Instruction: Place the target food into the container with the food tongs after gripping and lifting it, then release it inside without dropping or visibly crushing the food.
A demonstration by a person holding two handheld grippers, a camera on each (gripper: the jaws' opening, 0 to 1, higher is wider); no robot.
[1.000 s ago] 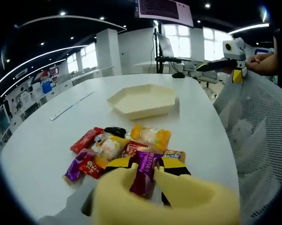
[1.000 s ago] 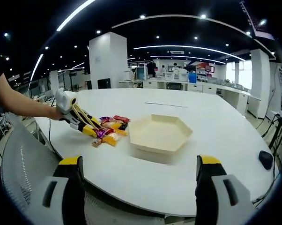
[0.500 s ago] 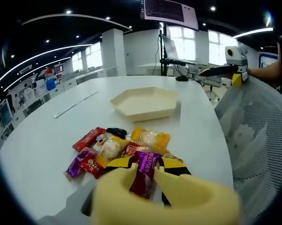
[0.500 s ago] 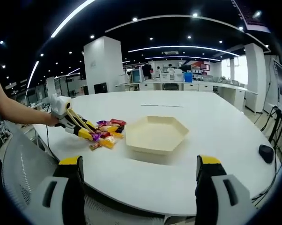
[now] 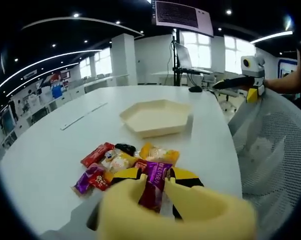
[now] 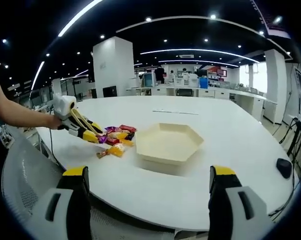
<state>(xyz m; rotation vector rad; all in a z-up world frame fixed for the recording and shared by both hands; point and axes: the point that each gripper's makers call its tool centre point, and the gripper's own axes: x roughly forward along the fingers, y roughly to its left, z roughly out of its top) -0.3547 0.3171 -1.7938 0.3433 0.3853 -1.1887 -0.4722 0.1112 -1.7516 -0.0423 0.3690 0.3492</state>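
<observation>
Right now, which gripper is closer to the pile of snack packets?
Left. The left gripper is right at the pile of snack packets, tongs shut on a purple packet. The right gripper hangs back past the table edge.

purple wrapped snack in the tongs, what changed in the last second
The left gripper lifted the purple snack clear of the candy pile, held in the yellow tongs. The grip stayed closed; the hexagonal container and the open right gripper stayed put.

Bright ceiling strips and spotlights, window glare, soft table shadows — fisheye bending at edges, near jaws blurred
</observation>
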